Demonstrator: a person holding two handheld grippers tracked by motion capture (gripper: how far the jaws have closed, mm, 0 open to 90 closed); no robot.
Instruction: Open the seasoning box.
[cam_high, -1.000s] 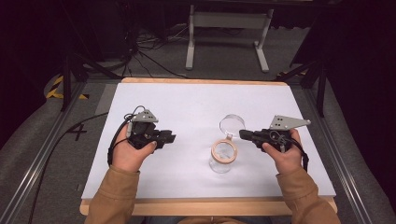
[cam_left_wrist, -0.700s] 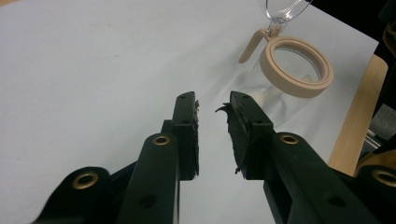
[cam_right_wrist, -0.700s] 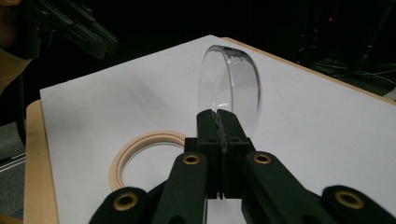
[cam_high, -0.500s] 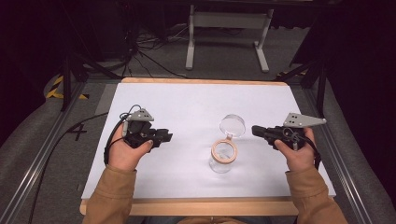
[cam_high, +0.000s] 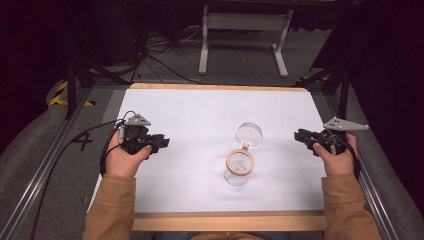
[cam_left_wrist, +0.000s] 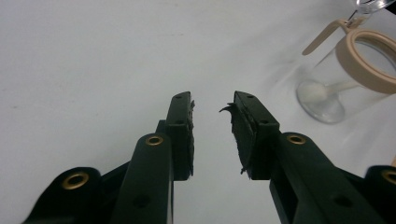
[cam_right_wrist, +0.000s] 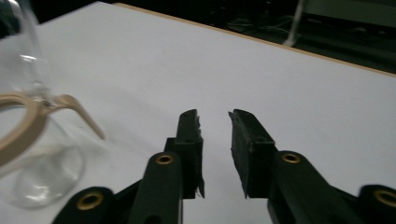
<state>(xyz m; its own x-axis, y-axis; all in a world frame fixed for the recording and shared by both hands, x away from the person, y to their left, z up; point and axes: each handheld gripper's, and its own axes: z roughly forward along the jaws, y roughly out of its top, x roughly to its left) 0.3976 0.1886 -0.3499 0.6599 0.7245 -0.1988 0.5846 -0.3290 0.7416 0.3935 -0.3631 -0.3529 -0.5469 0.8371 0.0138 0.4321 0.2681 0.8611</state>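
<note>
A clear glass jar (cam_high: 239, 167) with a tan rim stands near the middle of the white table (cam_high: 200, 115). Its round glass lid (cam_high: 248, 134) is swung open behind it on a hinge. The jar (cam_left_wrist: 348, 70) sits at the upper right of the left gripper view. It also appears at the left edge of the right gripper view as the jar (cam_right_wrist: 28, 149). My left gripper (cam_high: 162, 142) rests at the table's left, open and holding nothing. Off at the right edge my right gripper (cam_high: 299, 136) is open too, well apart from the jar.
The table has a wooden front edge (cam_high: 225, 221) and metal rails (cam_high: 45, 170) along both sides. Behind the table, a grey stand (cam_high: 240, 30) and cables (cam_high: 155, 50) lie on the floor.
My right gripper has drawn back to the right, away from the jar, toward the table's right edge. The left gripper has barely shifted.
</note>
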